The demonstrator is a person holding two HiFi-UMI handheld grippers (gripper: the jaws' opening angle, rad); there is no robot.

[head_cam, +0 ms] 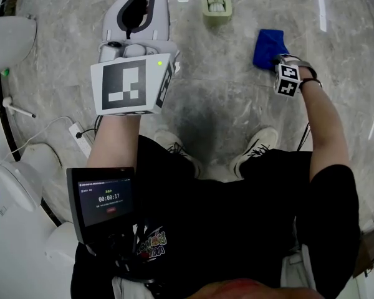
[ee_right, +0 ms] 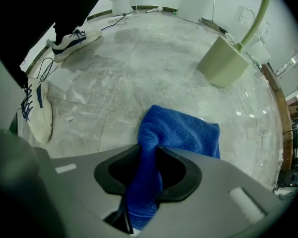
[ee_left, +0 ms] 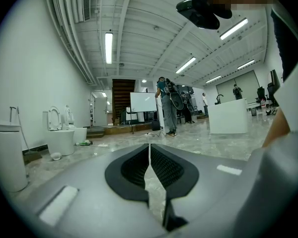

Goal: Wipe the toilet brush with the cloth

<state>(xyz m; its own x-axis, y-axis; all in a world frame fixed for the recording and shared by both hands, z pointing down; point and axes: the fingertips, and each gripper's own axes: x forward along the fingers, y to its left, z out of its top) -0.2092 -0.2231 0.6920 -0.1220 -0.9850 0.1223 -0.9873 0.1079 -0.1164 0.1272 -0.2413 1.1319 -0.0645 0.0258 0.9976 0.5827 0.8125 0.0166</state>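
Toilet brush (head_cam: 217, 5): pale green, standing in its matching holder (ee_right: 226, 61) on the grey marble floor (head_cam: 224, 98), at twelve o'clock from the person and untouched. Cloth (ee_right: 181, 133): blue, lying on the floor at about four o'clock from the brush and clear of it, one fold drawn up off the tiles. Right gripper (ee_right: 149, 148): pointing straight down, jaws closed narrowly on that raised fold. Left gripper (ee_left: 149, 152): held up roughly level at eleven o'clock, jaws drawn together to a thin slit, nothing between them. White sneakers (head_cam: 255, 148): the person's, planted at six o'clock from the brush. White toilets (head_cam: 6, 39): ranged along the wall at nine o'clock.
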